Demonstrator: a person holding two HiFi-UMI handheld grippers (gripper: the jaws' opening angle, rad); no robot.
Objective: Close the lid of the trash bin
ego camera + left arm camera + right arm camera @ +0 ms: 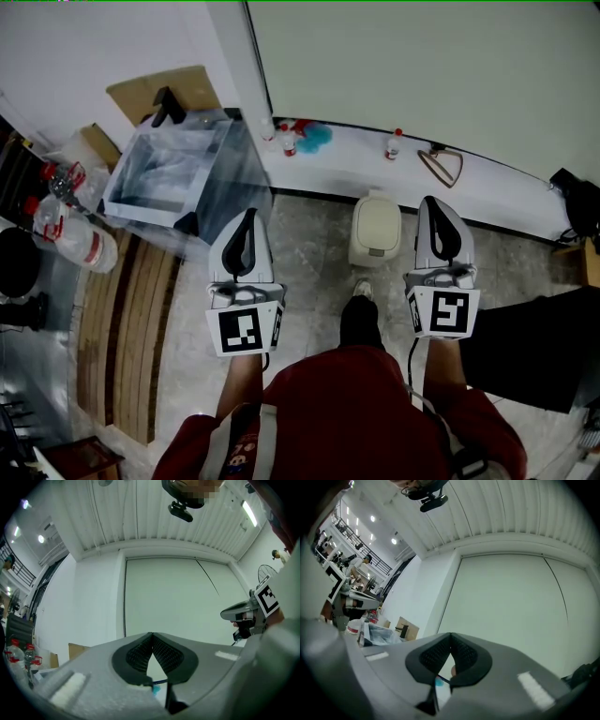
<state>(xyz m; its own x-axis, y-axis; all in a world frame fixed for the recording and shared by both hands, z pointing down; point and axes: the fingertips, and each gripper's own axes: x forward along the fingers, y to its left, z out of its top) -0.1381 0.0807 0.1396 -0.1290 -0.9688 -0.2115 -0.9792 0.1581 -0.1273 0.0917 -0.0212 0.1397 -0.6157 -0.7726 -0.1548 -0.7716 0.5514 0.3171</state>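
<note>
Small beige trash bin [376, 231] on floor by white ledge [487, 173], just ahead of shoe [362, 290], between the two grippers. Lid seemingly down flat already (steep angle, can't be sure). Left gripper [249, 217] w/ jaws pressed together, nothing in them. Right gripper [429, 203] same: tips meeting, empty. Both aimed at wall, clear of bin. If lid not seated: dip right gripper, set closed tips on lid top nr front edge, press down gently, no grabbing.

left gripper [248, 217], right gripper [431, 204] side by side, jaws together, empty
</note>
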